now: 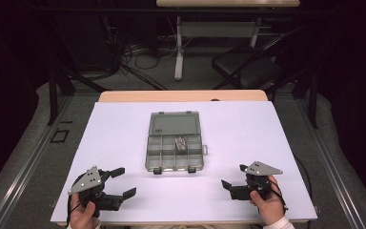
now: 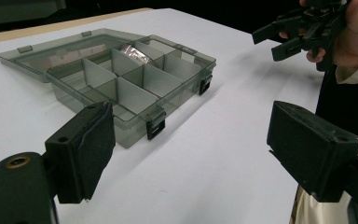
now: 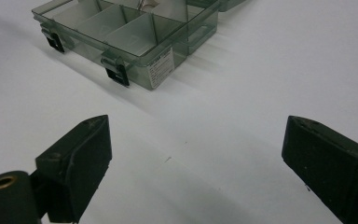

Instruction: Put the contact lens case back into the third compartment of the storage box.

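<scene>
Both grippers are held low over the near edge of the white sheet point(image 1: 124, 129) that covers the table, one in each hand, and nothing is gripped by either. On the left gripper point(image 1: 120, 182) the two black jaws are spread wide apart, one angled up and away, the other lying nearer the person; between them only bare sheet is seen. In the left gripper view the same wide gap is shown (a dark pad is seen on the inner face of one jaw), with the jaws clear of the organizer box point(image 2: 121, 77) ahead. The right gripper point(image 1: 234, 176) is likewise held agape, its jaws pointing inward toward the middle of the table, and no contact with any object is made. In the right gripper view its jaws stand far apart at either lower corner, with plain white surface between them.

The organizer box point(image 1: 175, 143) is set at the centre of the sheet, well apart from both grippers and roughly between them. Its clear lid point(image 1: 174, 124) is laid fully back, flat on the sheet on the far side. Several compartments are formed by dividers, and a small metallic item point(image 1: 180, 141) is seen in one of the far-row compartments (what it is cannot be told). Two dark latches point(image 3: 116, 72) hang from the near wall, and a label point(image 3: 161, 67) is stuck to one end wall.
</scene>
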